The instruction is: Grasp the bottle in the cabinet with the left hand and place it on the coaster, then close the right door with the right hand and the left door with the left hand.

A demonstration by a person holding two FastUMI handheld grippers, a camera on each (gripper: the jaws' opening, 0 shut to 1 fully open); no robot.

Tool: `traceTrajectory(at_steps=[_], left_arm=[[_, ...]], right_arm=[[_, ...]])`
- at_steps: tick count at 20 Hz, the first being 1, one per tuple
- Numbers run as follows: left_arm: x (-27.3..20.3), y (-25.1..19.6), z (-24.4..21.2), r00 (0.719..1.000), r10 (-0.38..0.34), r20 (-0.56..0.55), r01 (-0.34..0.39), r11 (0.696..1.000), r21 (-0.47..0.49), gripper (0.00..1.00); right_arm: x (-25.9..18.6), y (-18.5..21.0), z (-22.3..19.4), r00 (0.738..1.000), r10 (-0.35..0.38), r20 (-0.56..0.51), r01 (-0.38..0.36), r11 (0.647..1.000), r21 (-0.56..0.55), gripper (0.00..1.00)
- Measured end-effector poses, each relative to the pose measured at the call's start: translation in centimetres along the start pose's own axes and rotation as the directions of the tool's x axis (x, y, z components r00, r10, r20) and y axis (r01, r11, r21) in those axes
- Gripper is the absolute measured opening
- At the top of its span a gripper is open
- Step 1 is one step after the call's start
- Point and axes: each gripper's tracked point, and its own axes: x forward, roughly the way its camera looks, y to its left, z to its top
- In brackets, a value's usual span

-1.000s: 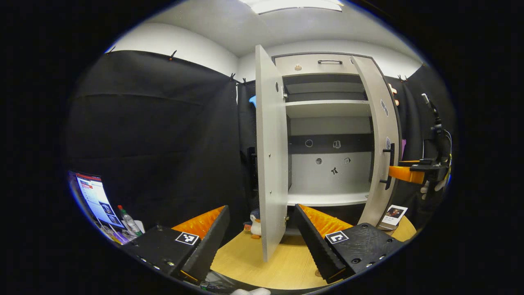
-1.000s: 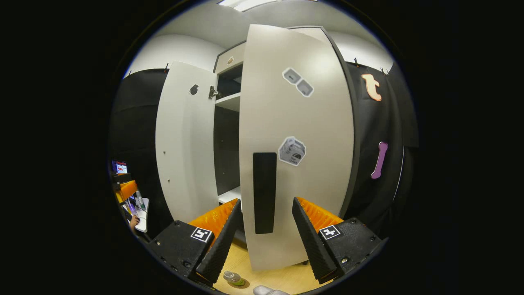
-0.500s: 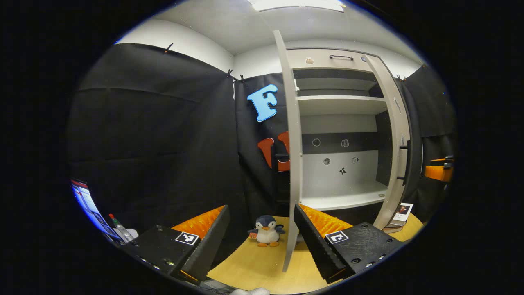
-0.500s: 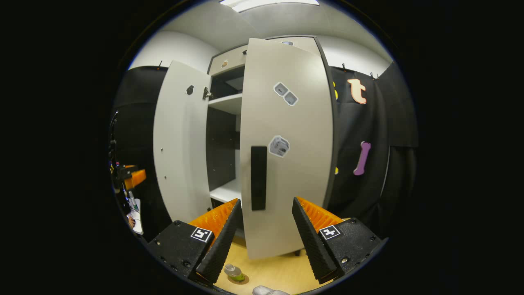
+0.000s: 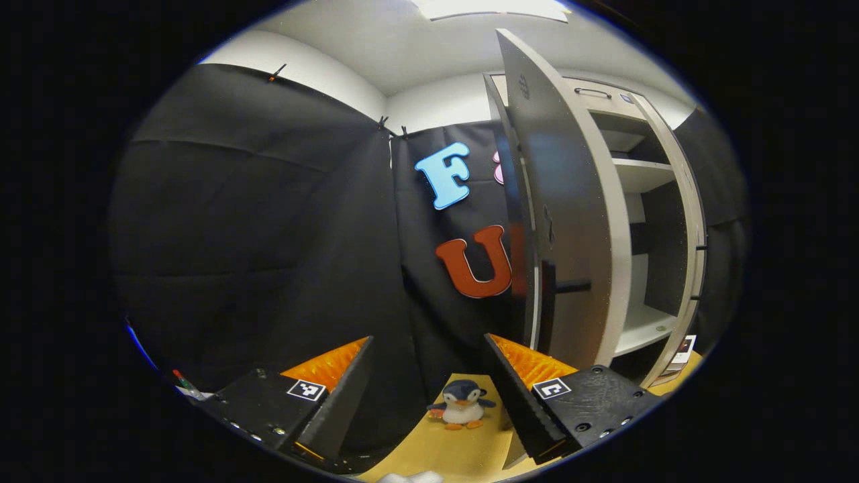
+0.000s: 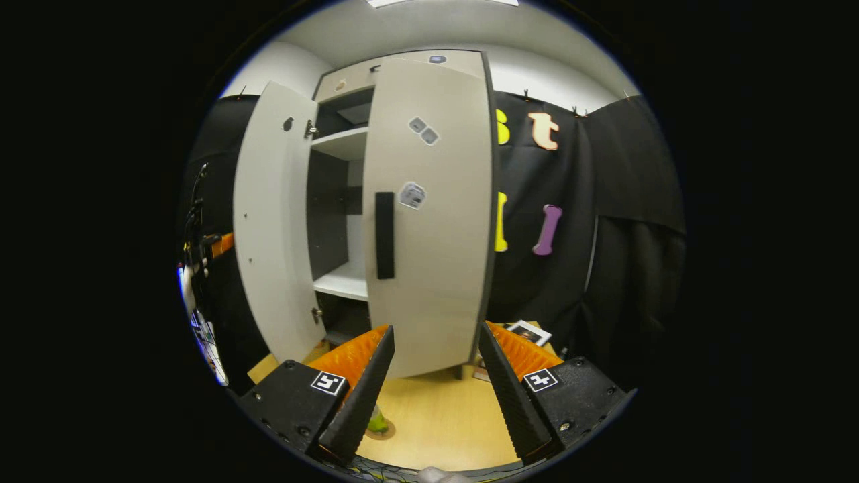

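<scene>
With the bottle (image 6: 376, 421) set down before the cabinet (image 6: 349, 282), I hold both grippers (image 5: 423, 389) (image 6: 435, 376) spread empty; both doors (image 6: 429, 215) (image 5: 564, 221) remain unlatched.

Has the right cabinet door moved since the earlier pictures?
Yes. In the right gripper view, the right door swung toward the cabinet, narrowing the opening, though it is not fully shut.

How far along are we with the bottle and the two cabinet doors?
Done: the bottle stands on the coaster, partly behind the right gripper, and the shelf looks bare. In hand: the right door is nearly shut, that gripper open and clear of it. Left: the left door stands wide open, with the open left gripper beside it.
</scene>
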Motion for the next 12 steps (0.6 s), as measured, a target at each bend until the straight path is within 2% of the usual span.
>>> traceTrajectory(at_steps=[2,4,5,7,12], left_arm=[[1.1,-1.0,0.5,1.0,-0.015,0.011,0.015,1.0,-0.004,0.96],[1.0,-1.2,0.6,1.0,0.008,0.026,-0.008,1.0,0.013,0.97],[1.1,-1.0,0.7,0.999,0.019,0.038,-0.02,1.0,0.019,0.89],[0.9,-1.0,0.5,0.999,0.032,0.031,-0.032,0.999,0.002,0.88],[0.9,-2.0,0.7,1.0,0.02,0.006,-0.02,0.999,0.046,0.87]], right_arm=[[-0.5,-1.1,0.3,1.0,-0.021,0.009,0.021,1.0,0.009,0.8],[-1.1,-2.4,0.5,0.999,-0.043,0.014,0.043,0.999,0.012,0.8],[-1.3,-2.9,0.7,0.999,-0.044,0.017,0.044,0.999,0.013,0.8],[-1.7,-3.7,0.8,0.998,-0.052,0.022,0.052,0.999,0.012,0.8],[-2.1,-4.7,0.4,0.999,-0.04,0.011,0.04,0.999,0.02,0.8]])
